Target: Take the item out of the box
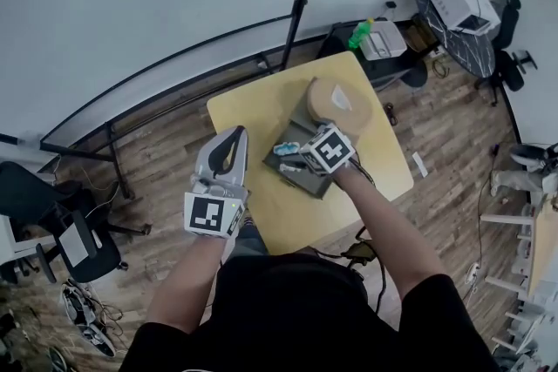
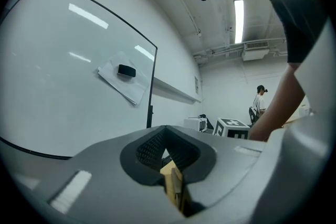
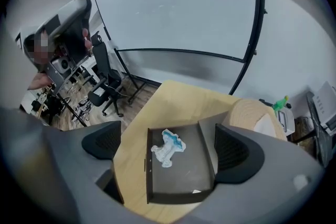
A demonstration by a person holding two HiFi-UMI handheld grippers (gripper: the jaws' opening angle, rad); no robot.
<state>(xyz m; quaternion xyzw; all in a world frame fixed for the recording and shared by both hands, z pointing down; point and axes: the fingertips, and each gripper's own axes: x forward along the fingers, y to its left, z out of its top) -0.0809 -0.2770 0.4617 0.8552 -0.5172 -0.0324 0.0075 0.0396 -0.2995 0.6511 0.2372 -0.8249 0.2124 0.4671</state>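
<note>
Right gripper (image 3: pixel 169 144), jaws spread wide and empty, poised above the open dark box (image 3: pixel 202 168) near the middle of the yellow surface (image 3: pixel 178 99). Crumpled white-and-blue item (image 3: pixel 168 148) lies on the box floor, toward one side wall, untouched by either jaw. Tan rounded object (image 3: pixel 252 115) lies against the box on the side toward the surface's far edge. Left gripper (image 2: pixel 165 132), jaws closed together with nothing between them, held over the surface's left edge, clear of the box.
</note>
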